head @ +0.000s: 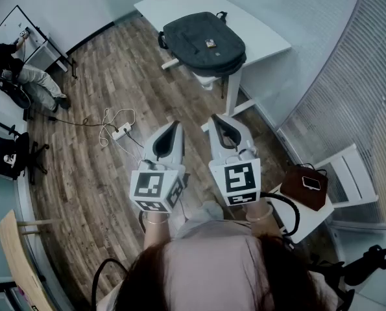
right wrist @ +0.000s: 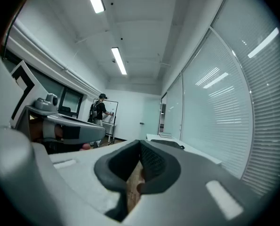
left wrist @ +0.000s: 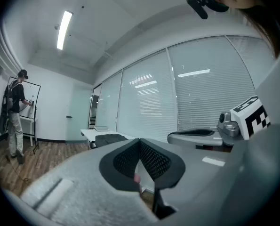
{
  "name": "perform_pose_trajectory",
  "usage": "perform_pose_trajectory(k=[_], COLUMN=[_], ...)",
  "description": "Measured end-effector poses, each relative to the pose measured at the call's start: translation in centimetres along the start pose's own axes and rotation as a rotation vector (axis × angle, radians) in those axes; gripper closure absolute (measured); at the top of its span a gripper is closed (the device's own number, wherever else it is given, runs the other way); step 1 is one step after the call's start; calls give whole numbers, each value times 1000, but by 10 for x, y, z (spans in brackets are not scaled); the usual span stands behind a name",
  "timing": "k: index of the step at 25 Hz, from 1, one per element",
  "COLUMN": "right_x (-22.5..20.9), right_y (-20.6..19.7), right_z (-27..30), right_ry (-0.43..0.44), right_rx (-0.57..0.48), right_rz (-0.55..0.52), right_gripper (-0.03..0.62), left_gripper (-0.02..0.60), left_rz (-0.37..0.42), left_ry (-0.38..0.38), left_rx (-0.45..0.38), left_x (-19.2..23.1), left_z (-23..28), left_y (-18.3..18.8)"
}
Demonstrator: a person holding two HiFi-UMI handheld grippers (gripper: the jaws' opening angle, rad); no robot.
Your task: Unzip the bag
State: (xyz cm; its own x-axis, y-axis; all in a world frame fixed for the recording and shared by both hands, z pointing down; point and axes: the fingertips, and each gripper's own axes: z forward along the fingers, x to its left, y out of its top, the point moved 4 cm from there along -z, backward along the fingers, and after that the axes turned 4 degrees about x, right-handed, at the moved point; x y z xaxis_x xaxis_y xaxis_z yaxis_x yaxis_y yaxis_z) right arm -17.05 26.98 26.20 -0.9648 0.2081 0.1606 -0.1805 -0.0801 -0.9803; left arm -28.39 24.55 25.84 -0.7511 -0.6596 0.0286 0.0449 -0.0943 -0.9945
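Since the bag (head: 202, 41) lies on the bench (head: 263, 32) well ahead of you, you carry the left hand-held gripper (head: 174, 126) and right hand-held gripper (head: 217, 119) level, jaws together and empty, likely just for the approach.

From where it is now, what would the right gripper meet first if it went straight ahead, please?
Nothing close by. The shut right gripper points level toward the white table, so it would probably meet the dark bag lying on it, though depth is unclear.

Pale-grey left claw (head: 176, 126) and right claw (head: 215, 119) have black pads (left wrist: 152, 162).
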Motion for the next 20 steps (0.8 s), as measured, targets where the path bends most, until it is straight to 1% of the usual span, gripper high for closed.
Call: perform_pose_trajectory(k=[5,11,20], right_x=[-5,-3,-13], right_y=[2,0,-4], right_z=[8,23,52], right_ry=[-2,43,24], right_rx=[-28,-14,-17], right_rz=[18,67,13], right_gripper=[591,591,591], left_gripper=[572,572,572], left_rz=[-9,-16,-28], left_ry=[2,-2,8], left_rx=[0,9,8], left_x=[6,15,34], left_z=[11,23,47], left_y=[0,-2,-8])
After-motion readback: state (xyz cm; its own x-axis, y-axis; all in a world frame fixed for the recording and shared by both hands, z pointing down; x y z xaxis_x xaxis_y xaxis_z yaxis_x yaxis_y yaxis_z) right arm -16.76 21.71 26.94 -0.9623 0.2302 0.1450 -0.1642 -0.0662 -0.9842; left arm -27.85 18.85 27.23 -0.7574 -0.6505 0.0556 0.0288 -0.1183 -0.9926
